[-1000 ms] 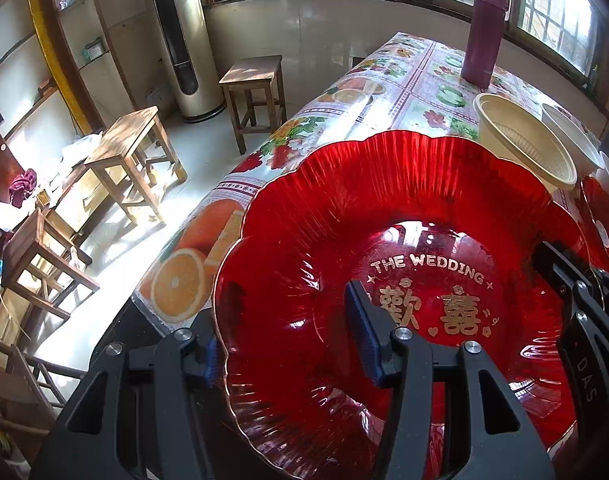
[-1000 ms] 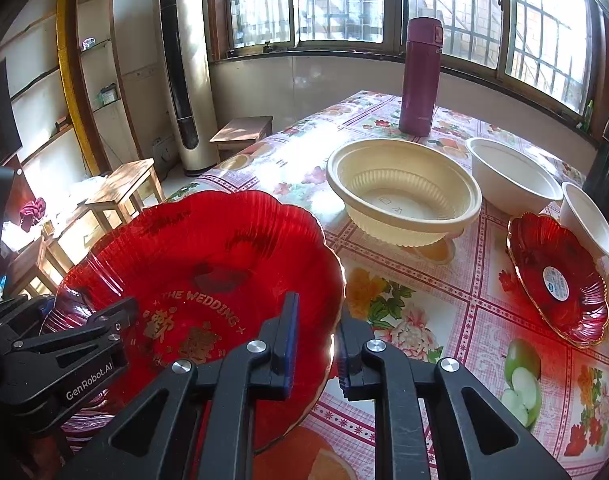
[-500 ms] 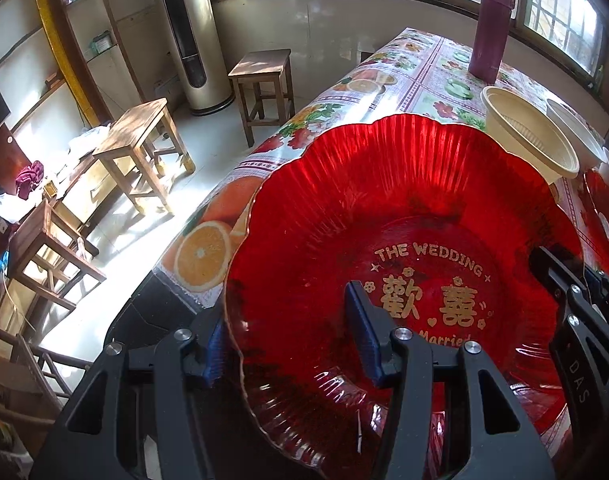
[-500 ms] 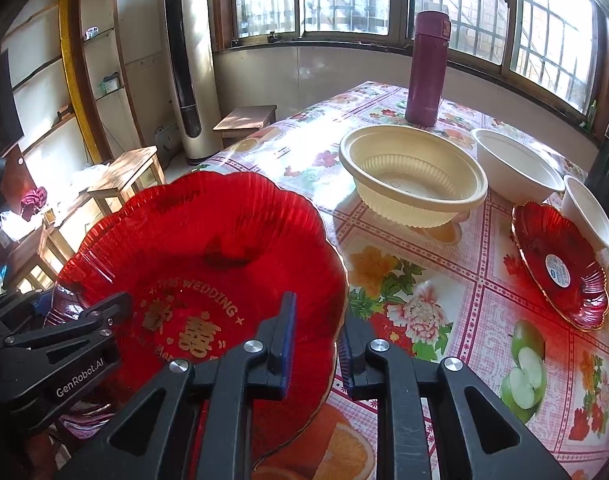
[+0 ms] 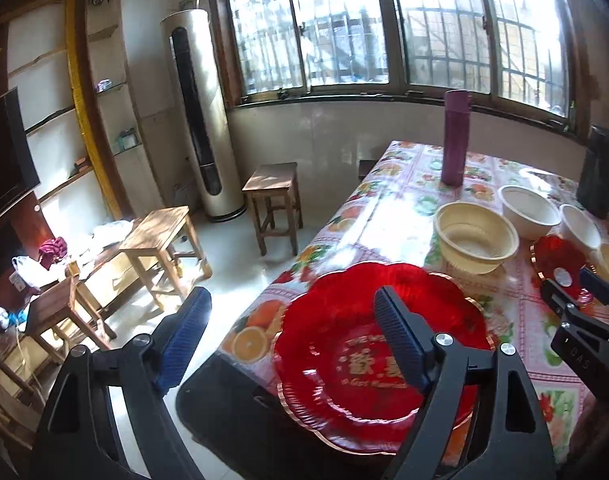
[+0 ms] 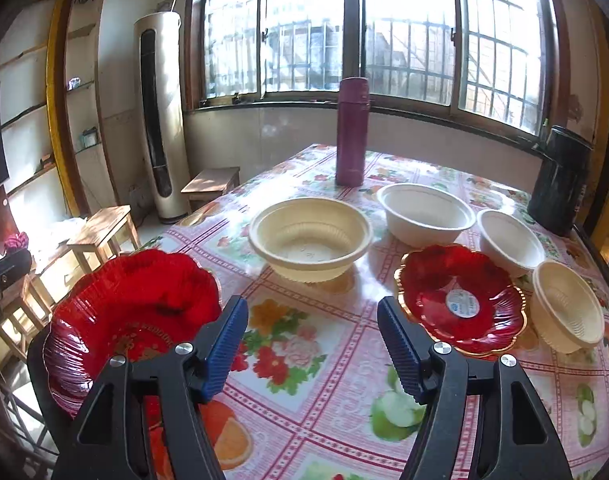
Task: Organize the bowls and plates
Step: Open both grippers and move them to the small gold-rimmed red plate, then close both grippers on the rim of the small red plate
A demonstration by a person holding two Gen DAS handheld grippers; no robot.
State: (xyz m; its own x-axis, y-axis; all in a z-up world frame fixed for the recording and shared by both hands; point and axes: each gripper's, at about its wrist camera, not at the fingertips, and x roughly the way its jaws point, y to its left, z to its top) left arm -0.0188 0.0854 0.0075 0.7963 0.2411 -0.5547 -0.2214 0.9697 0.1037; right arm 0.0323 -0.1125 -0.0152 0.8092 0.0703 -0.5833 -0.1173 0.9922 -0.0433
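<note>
A large red wedding plate rests at the table's near left corner, partly over the edge. My left gripper is open above and behind it, empty. My right gripper is open and empty over the tablecloth, right of that plate. A small red plate lies to the right. A large cream bowl, a large white bowl, a small white bowl and a small cream bowl stand behind.
A maroon flask stands at the table's far end and a black flask at the far right. Wooden stools and a standing air conditioner are on the floor to the left. A dark chair back sits below the corner.
Both grippers let go of the large red plate, opened and pulled back and up. The plate now lies on the table corner.
</note>
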